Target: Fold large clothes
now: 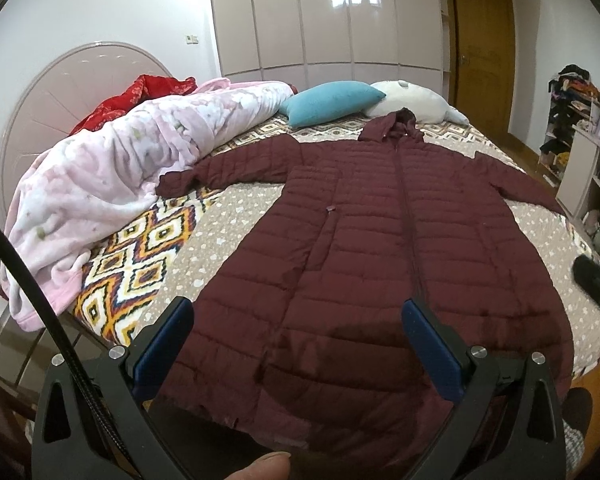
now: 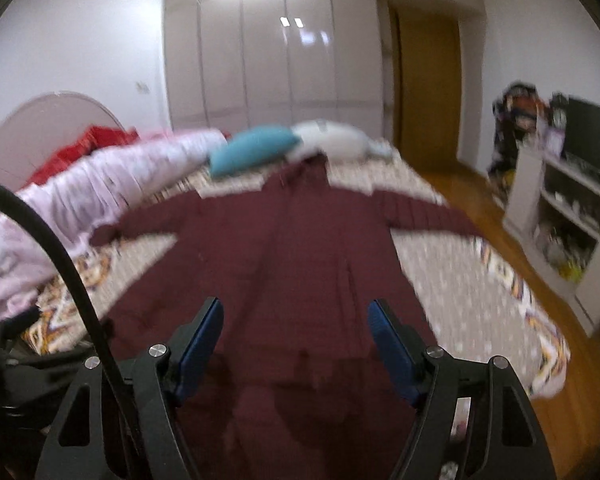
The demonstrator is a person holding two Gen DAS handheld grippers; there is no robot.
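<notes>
A dark maroon quilted coat (image 1: 364,232) is lying flat and face up on the bed (image 1: 228,240), its zipper running down the middle, its hood (image 1: 396,126) pointing toward the pillows and both sleeves stretching out to the sides. Its hem is lying at the near edge of the bed, closest to both cameras. The left claw (image 1: 298,320) is hovering over the lower part of the coat with its blue pads spread wide and nothing between them; a fingertip (image 1: 260,467) is showing at the bottom of that view. The right claw (image 2: 296,320) is likewise standing released above the hem, jaws wide apart and gripping nothing, and its view is blurring with motion. The bed is wearing a beige spotted cover with a diamond-patterned border. A rumpled pink blanket (image 1: 112,184) is lying along the left side, touching the end of one sleeve, with a red fabric (image 1: 140,96) behind it. A teal pillow (image 1: 332,102) and a white plush pillow (image 1: 412,100) are sitting just beyond the hood. Farther back, a wardrobe (image 1: 324,16) and a wooden door (image 1: 484,56) are standing against the wall, and a white shelf unit (image 2: 568,216) is standing to the right of the bed.
</notes>
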